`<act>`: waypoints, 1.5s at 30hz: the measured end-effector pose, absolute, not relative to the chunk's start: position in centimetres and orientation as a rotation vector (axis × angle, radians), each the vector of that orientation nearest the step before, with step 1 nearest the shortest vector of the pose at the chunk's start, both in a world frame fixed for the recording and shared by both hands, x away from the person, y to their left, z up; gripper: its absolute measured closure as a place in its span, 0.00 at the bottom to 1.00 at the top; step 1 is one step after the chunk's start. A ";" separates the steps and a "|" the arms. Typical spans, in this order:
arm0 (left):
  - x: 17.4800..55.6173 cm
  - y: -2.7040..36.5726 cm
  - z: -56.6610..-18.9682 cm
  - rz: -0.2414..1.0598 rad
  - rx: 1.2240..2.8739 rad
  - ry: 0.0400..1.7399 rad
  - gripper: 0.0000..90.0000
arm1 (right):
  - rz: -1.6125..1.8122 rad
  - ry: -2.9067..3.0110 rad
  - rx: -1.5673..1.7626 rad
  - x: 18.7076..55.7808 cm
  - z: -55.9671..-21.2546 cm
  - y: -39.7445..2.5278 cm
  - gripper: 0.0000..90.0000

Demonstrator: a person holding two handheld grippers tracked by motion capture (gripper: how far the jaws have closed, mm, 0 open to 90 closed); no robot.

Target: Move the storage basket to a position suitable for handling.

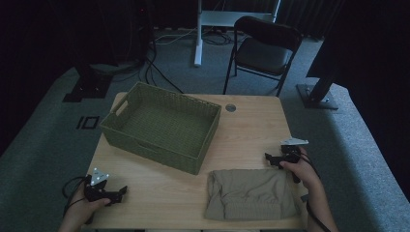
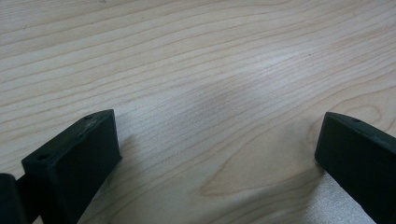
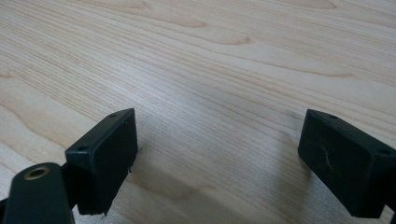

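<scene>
A folded khaki garment (image 1: 250, 193) lies near the table's front edge, right of centre. A green woven basket (image 1: 162, 124) with nothing in it stands at the back left. My left gripper (image 1: 122, 192) rests low on the table at the front left, pointing right, its jaws open over bare wood (image 2: 219, 121). My right gripper (image 1: 269, 157) sits just above the garment's far right corner, pointing left, jaws open over bare wood (image 3: 219, 126). Nothing is between either pair of jaws.
The wooden table (image 1: 251, 130) has a round cable hole (image 1: 230, 107) at the back. Behind the table stand a black folding chair (image 1: 263, 50), a white desk leg (image 1: 197, 34) and cables on the carpet.
</scene>
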State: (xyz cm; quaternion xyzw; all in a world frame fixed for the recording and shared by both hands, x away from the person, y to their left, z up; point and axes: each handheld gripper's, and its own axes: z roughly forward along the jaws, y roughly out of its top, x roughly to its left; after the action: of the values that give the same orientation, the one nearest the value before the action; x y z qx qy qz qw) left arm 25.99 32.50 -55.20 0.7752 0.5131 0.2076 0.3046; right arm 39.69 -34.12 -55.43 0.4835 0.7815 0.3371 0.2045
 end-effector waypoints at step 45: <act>28.6 34.6 -51.6 0.575 1.983 1.305 0.01 | 1.168 2.120 1.291 39.2 -48.2 -28.1 0.14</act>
State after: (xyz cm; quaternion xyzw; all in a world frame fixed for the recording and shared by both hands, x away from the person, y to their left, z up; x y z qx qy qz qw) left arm 28.62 34.60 -51.63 0.7628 0.5018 0.2213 0.3425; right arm 39.19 -28.09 -48.16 0.4615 0.7575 0.4173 0.1979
